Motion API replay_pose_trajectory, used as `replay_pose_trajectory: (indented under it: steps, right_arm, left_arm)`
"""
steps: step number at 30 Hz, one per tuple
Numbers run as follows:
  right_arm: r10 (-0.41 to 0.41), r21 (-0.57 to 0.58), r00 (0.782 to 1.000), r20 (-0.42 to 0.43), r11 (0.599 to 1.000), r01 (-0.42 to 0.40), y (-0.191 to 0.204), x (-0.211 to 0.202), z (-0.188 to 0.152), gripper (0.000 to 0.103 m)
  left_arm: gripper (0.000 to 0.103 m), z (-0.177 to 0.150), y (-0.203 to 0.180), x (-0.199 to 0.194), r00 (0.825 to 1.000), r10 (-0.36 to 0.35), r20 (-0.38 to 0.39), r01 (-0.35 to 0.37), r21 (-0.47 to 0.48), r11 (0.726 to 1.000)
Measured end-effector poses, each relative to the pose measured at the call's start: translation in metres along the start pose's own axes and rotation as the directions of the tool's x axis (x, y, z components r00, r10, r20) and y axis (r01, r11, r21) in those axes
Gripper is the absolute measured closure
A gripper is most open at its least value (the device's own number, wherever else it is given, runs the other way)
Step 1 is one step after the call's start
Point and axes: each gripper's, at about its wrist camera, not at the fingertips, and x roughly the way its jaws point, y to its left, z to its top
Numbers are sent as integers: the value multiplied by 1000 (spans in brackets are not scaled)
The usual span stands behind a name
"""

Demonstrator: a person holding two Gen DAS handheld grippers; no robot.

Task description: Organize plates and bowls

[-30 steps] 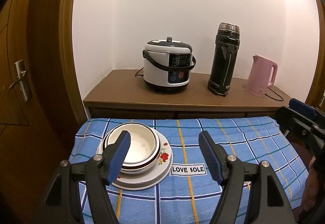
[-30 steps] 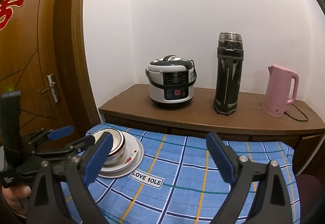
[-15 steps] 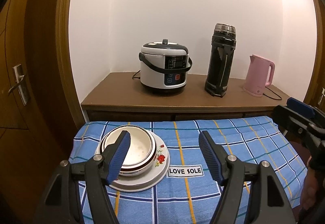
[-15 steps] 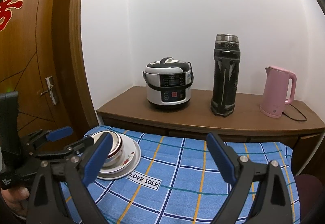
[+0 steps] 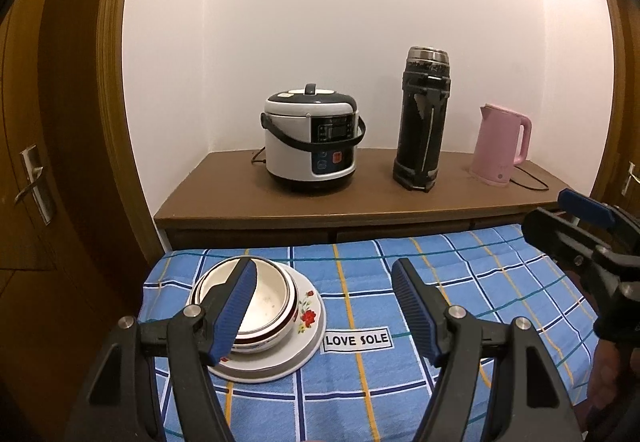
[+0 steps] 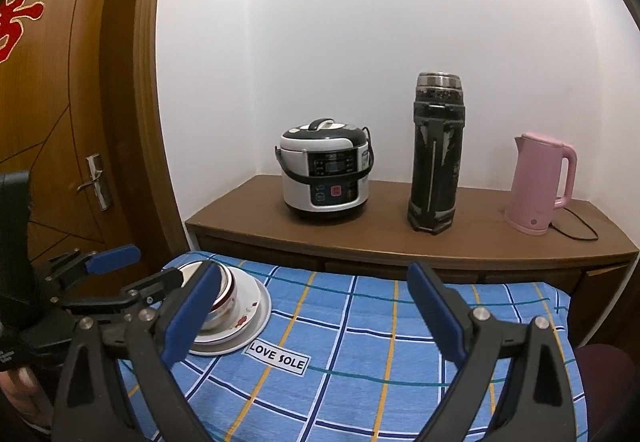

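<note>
Bowls (image 5: pixel 256 300): stacked on plate (image 5: pixel 298 356), lower left of frame, on the checked cloth (image 5: pixel 460 282).
Left gripper (image 5: pixel 324 306): jaws wide, nothing between, above the cloth.
Right gripper (image 6: pixel 310 312): jaws wide, holding nothing.
Cooker (image 5: pixel 310 143), flask (image 5: pixel 422 123), kettle (image 5: pixel 502 143): centre to right, on shelf.

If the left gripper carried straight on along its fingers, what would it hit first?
Probably the bare blue checked cloth beside the plate. The left gripper is open and angled slightly down; depth is unclear.
</note>
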Motion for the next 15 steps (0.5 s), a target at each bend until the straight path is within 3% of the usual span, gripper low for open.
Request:
replay_pose_trajectory:
  steps: [3,5,15]
  right_arm:
    - [-7,-1,1000,8,1000,7,-2,-3,0,7]
    - [-8,0,1000,10,1000,8,-3,-5,0,7]
    - [-21,11,1000,17,1000,21,-12,-11,-2,7]
  left_arm:
    - [29,1,-3,0,1000,-6,1,6,2,1000]
    - [22,1,-4,0,1000,-14,3,14,-9,1000]
    - [22,1,-18,-5,999,-18,37,17,30,999]
